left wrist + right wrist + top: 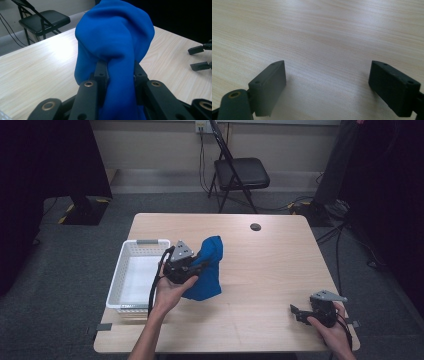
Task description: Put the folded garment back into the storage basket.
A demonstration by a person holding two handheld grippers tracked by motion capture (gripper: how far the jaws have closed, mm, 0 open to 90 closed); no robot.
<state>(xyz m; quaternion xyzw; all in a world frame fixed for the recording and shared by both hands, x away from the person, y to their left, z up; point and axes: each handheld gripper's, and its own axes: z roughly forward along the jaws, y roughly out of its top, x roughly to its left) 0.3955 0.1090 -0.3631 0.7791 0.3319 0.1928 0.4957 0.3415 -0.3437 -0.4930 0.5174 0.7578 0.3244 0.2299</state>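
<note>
Gripping the blue cloth (pixel 115 45), the left gripper (pixel 192 265) lifts it beside the basket (pixel 131 270); next it likely swings over for release. Right gripper (pixel 300 314) rests, jaws spread.

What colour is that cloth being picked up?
Plain bright blue cloth, no pattern; clearest in the left gripper view.

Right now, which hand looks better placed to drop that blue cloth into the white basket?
Left. The left gripper is already clamped on the blue cloth, right beside the white basket. The right gripper sits open and empty at the table's far corner.
</note>
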